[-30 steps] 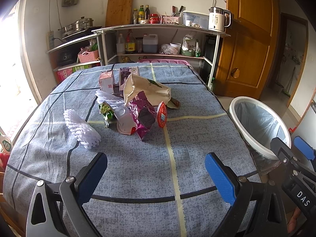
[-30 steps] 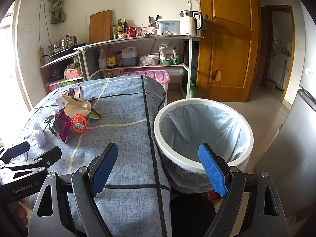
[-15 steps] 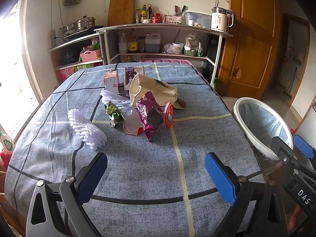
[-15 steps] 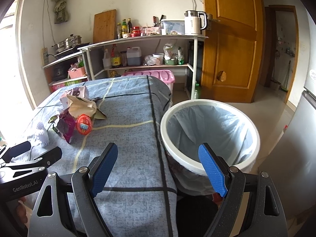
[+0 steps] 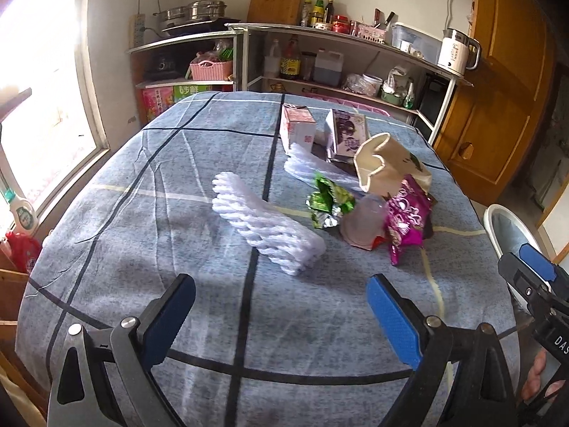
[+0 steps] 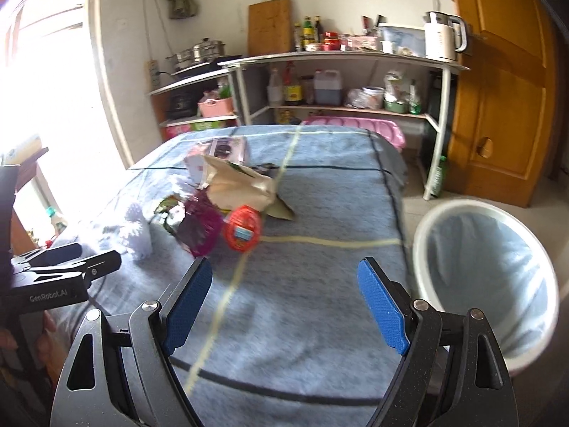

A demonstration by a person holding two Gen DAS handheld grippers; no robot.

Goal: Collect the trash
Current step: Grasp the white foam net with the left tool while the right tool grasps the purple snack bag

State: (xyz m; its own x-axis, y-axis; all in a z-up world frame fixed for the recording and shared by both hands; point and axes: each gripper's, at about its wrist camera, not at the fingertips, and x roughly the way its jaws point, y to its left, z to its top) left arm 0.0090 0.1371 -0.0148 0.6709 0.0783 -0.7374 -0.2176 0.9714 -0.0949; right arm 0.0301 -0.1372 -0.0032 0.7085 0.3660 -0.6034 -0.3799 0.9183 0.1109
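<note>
Taking the white foam fruit net (image 5: 265, 222) as the landmark, the left gripper (image 5: 281, 315) is hovering just short of it on the near side, above the blue checked tablecloth (image 5: 170, 192), with its blue pads spread wide and nothing between them. The net itself is lying loose on the cloth, tilted, touching neither gripper. Just right of the net a crumpled green wrapper (image 5: 329, 201) is sitting, and behind that a second white foam net (image 5: 313, 170) is lying. Further back from the net two small cartons are standing upright: a pink-and-white carton (image 5: 298, 128) and a purple printed carton (image 5: 347, 135). To the right of the net a clear plastic cup (image 5: 362, 220) is lying on its side, touching a magenta snack bag (image 5: 407, 219), with a beige paper bag (image 5: 387, 169) slumping just behind them. In the right wrist view a round red lid (image 6: 242, 227) is leaning beside the magenta bag, on the side away from the net. The right gripper (image 6: 284, 302) is hanging well right of the net, over the near part of the cloth, its pads likewise parted wide and gripping nothing. Far right of the net, off the table edge, the white trash bin (image 6: 487, 284) with a pale blue liner is standing on the floor.
</note>
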